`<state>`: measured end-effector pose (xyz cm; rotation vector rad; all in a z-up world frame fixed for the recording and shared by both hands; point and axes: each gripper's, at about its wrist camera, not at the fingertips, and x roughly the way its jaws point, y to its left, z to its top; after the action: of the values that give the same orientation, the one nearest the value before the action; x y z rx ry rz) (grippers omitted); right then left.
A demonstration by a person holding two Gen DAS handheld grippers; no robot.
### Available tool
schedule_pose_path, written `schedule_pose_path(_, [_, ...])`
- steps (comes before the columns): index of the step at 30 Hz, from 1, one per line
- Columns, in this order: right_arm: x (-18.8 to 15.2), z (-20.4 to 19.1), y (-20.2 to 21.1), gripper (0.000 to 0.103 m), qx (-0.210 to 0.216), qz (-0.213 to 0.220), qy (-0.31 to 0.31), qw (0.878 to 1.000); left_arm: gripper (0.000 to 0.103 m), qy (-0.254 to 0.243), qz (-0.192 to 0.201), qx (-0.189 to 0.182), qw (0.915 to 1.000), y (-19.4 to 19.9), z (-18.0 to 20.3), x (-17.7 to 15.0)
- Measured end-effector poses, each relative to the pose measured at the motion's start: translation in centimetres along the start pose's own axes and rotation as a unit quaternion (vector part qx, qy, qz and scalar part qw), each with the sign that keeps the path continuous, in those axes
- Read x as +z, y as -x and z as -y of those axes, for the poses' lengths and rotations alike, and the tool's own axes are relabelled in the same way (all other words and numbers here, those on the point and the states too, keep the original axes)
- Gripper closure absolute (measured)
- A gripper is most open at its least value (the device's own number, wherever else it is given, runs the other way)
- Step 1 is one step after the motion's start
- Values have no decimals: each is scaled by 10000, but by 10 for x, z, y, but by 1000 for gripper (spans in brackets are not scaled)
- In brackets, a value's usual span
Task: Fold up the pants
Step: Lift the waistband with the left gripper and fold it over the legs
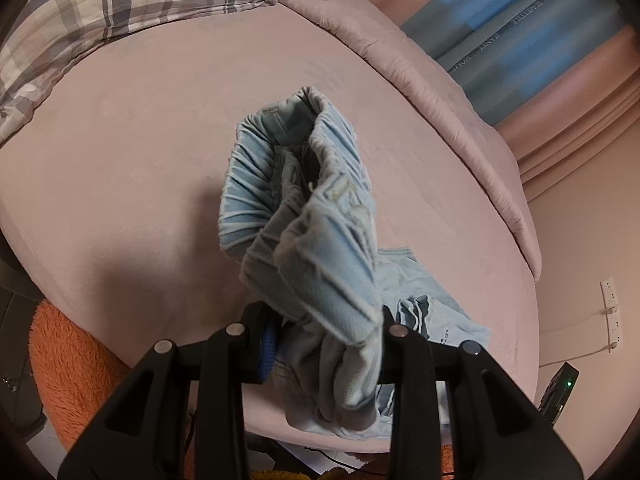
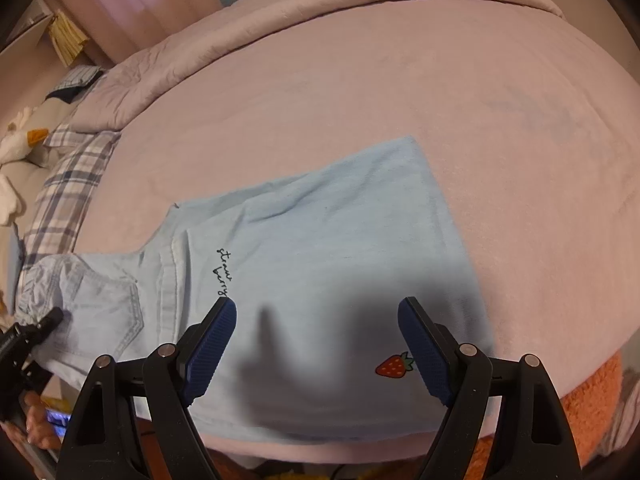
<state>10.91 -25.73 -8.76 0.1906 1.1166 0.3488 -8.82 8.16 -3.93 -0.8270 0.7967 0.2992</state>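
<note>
The bed (image 2: 400,60) gives you bare room past the pants' (image 2: 320,240) far hem; they lie at its near edge, legs flat for folding. Your left gripper (image 1: 328,344) is clenched on their waistband (image 1: 304,184) (bunched, lifted). Your right gripper (image 2: 316,344) hovers released above them.

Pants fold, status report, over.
Left gripper clamped on pants waistband, lifted. Right gripper open above pant leg. Bed unobstructed.
</note>
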Motion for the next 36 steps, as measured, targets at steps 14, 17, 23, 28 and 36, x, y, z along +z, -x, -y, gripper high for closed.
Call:
schedule_pose_path(14, [-3, 6, 4, 20, -18, 32, -73, 10000, 71, -230, 27, -170, 9996, 3, 15, 2])
schedule_pose_path(17, [-3, 7, 5, 20, -19, 39, -79, 10000, 71, -292, 33, -212, 9993, 3, 18, 3])
schedule_pose_path(23, [-2, 8, 7, 20, -40, 50, -66, 10000, 71, -402, 32, -283, 9988, 4, 24, 5])
schedule_pose_path(28, [-2, 7, 6, 20, -31, 54, -62, 10000, 71, -473, 3, -349, 9983, 3, 28, 6])
schedule_pose_path(36, [-1, 7, 5, 20, -50, 52, -82, 9999, 71, -608, -44, -465, 9971, 1, 33, 8])
